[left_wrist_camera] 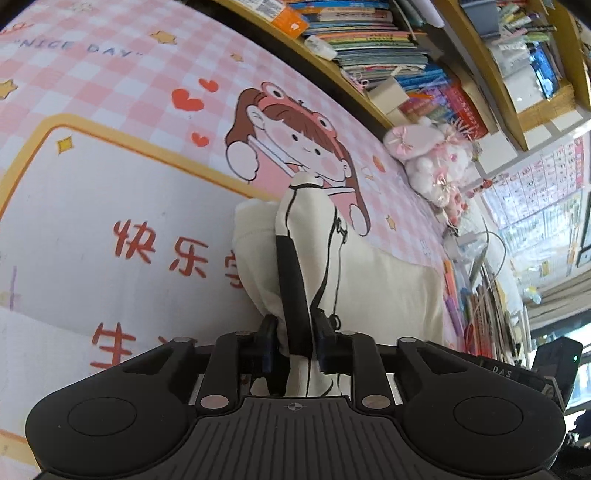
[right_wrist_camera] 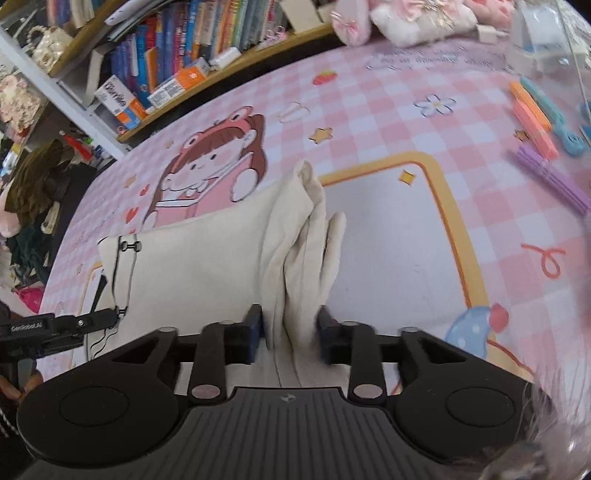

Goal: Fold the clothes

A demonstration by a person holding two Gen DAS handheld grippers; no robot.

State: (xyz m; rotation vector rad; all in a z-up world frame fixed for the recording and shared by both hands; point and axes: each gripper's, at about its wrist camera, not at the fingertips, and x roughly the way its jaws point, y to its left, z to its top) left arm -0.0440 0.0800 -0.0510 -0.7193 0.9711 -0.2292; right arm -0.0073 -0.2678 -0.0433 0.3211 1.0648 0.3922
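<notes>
A cream garment (left_wrist_camera: 388, 288) with black piping and a black band lies on a pink checked cartoon sheet (left_wrist_camera: 110, 92). My left gripper (left_wrist_camera: 295, 345) is shut on a bunched edge of the garment, and the black band runs up between its pads. In the right wrist view the garment (right_wrist_camera: 192, 258) spreads leftward across the sheet (right_wrist_camera: 406, 110). My right gripper (right_wrist_camera: 290, 330) is shut on a thick cream fold that fills its gap and stands up ahead of it. The left gripper (right_wrist_camera: 110, 314) shows at the far left, at the garment's black-trimmed corner.
Crowded bookshelves (left_wrist_camera: 362, 40) (right_wrist_camera: 177, 62) run along the sheet's far edge. A pink and white plush toy (left_wrist_camera: 432, 162) (right_wrist_camera: 406, 18) sits by them. Coloured pens and clips (right_wrist_camera: 539, 122) (left_wrist_camera: 454, 295) lie at the right side. Dark clothes are piled off the left edge (right_wrist_camera: 33, 184).
</notes>
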